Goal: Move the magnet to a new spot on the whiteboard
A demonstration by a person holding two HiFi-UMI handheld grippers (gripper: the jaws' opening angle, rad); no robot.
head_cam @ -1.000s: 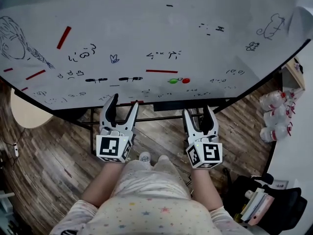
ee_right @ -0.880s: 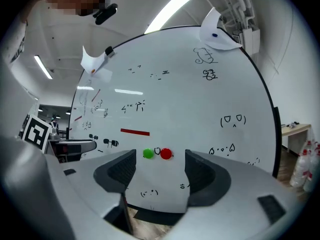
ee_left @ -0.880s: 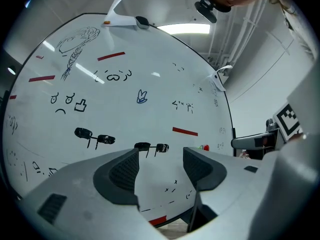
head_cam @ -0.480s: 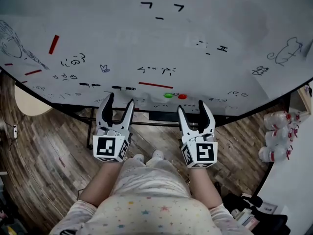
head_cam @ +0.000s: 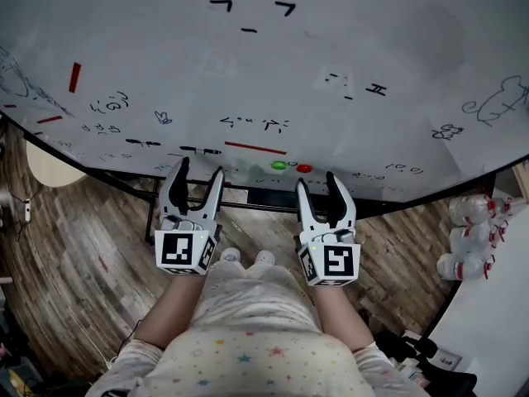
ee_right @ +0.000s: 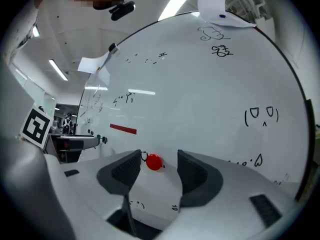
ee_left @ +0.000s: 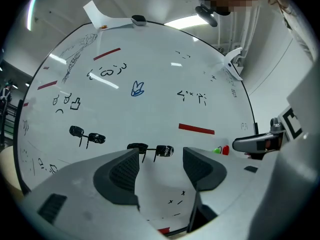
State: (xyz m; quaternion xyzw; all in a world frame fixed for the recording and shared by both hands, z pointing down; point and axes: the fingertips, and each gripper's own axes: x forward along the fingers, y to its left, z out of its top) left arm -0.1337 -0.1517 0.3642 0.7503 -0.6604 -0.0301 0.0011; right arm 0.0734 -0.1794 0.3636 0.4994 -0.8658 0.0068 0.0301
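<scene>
Whiteboard [head_cam: 388, 31] with illegible scribbles [head_cam: 254, 124], red magnet [head_cam: 304, 169]

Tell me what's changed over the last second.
The left tool and right tool have moved up toward the whiteboard. The red magnet now sits just ahead of the right tool's open jaws, untouched. Nothing was gripped or released, and both tools stay open. The red magnet and green magnet remain side by side.

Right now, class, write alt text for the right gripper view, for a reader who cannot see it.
The right gripper holds its jaws open around a round red magnet stuck on the whiteboard just ahead, and it grips nothing. The whiteboard fills the view, with small black doodles and a red strip on it.
</scene>
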